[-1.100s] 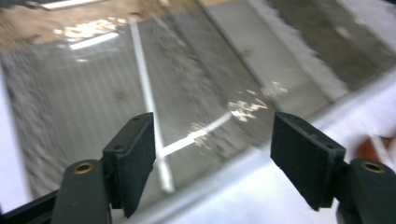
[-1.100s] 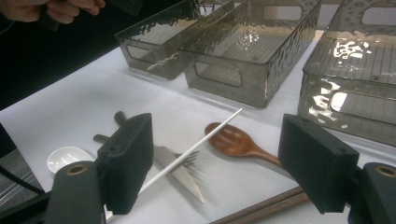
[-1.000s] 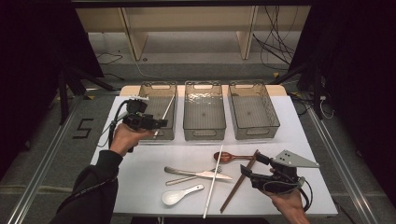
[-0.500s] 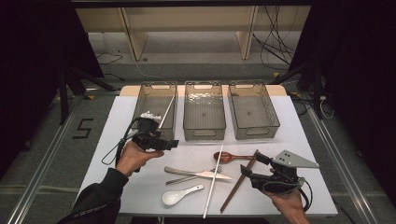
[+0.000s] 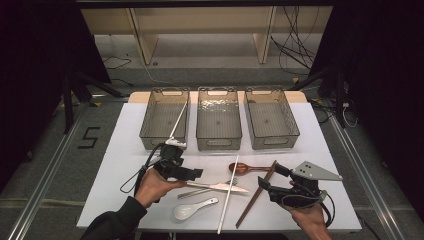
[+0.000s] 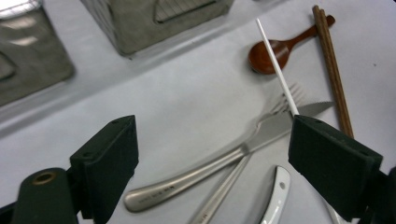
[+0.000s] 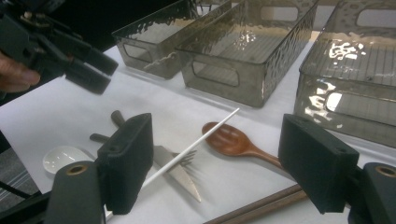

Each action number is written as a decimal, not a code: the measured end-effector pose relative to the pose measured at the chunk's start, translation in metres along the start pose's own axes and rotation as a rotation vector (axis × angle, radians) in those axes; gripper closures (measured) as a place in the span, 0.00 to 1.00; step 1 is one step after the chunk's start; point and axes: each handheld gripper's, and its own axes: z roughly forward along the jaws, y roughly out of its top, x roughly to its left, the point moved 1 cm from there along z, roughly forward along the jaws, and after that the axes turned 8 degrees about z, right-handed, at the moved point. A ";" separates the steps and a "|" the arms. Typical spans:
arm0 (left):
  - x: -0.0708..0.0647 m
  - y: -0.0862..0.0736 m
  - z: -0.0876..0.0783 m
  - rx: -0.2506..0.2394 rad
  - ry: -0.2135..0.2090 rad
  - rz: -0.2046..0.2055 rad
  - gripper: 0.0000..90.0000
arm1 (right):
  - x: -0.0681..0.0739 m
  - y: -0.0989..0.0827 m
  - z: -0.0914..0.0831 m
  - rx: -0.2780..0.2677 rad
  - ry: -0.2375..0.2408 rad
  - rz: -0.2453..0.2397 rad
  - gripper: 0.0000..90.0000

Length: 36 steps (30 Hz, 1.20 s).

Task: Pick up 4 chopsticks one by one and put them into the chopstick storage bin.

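While one white chopstick already leans in the leftmost bin, its mate, the knife, fork, two spoons and brown chopsticks are, as I judge it, left to sort on the bench. The left hand-held gripper, jaws just opened wide and empty, hovers lower centre, the knife just beneath and right of it. The right hand-held gripper stands wide and empty at lower right.

The matt white table top looks smooth, like laminate or paper. Three smoky translucent plastic bins have a glossy, hammered, rippled surface. The brushed-metal knife and steel fork gleam dully. The reddish-brown wooden spoon looks polished, its bowl glossy, while the brown wooden chopsticks look matt and grained. The white chopstick appears to be smooth plastic; the white soup spoon shines like glazed ceramic.
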 end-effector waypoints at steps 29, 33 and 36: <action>-0.074 -0.006 0.047 0.100 -0.055 0.175 0.21 | -0.002 0.000 0.001 0.005 -0.002 0.003 0.30; -0.081 -0.008 0.052 0.117 -0.070 0.199 0.25 | -0.002 0.000 0.001 0.007 -0.002 0.000 0.30; -0.087 -0.010 0.057 0.131 -0.076 0.221 0.28 | -0.001 0.000 0.002 0.006 0.000 -0.004 0.30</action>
